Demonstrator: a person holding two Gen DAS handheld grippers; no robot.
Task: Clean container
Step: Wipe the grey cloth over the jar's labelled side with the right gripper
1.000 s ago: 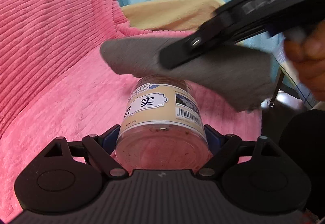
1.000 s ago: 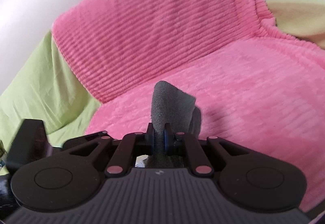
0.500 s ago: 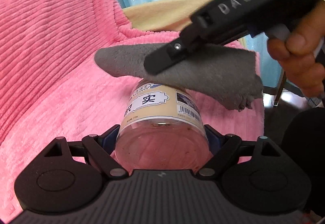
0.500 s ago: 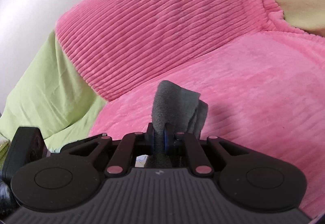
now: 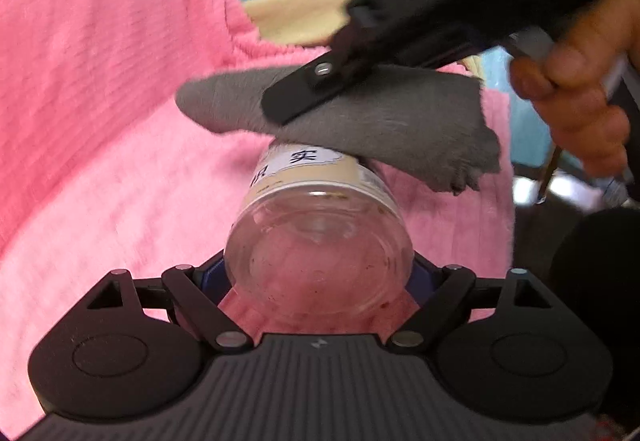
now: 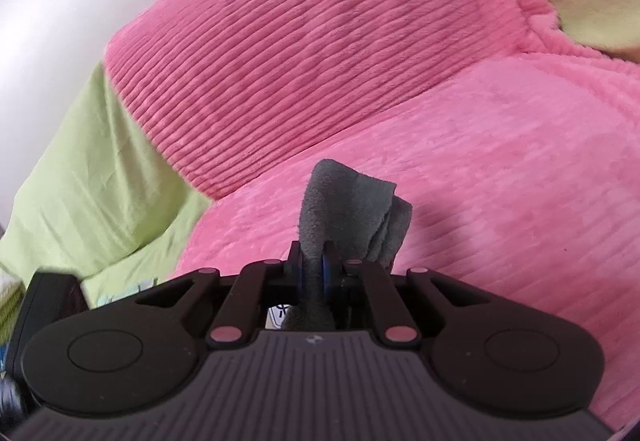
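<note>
A clear plastic jar [image 5: 316, 253] with a beige label lies between the pads of my left gripper [image 5: 318, 275], bottom towards the camera and reddish residue inside. The left jaws are opening, and the pads still touch the jar's sides. In the left wrist view my right gripper [image 5: 296, 97] reaches in from the upper right, shut on a grey cloth [image 5: 380, 121] that drapes over the jar's far end and label. In the right wrist view the pinched cloth [image 6: 348, 201] sticks up from my right gripper [image 6: 313, 261]. The jar's mouth is hidden.
A pink ribbed blanket [image 5: 100, 101] covers the sofa seat and back below both grippers. A green sheet [image 6: 92, 169] lies at its left, a yellow cushion [image 6: 592, 5] and blue curtain behind. A hand [image 5: 580, 89] holds the right gripper's handle.
The right gripper has brought the cloth lower and closer, so it now covers more of the label. The jar has tipped, showing more of its bottom.
</note>
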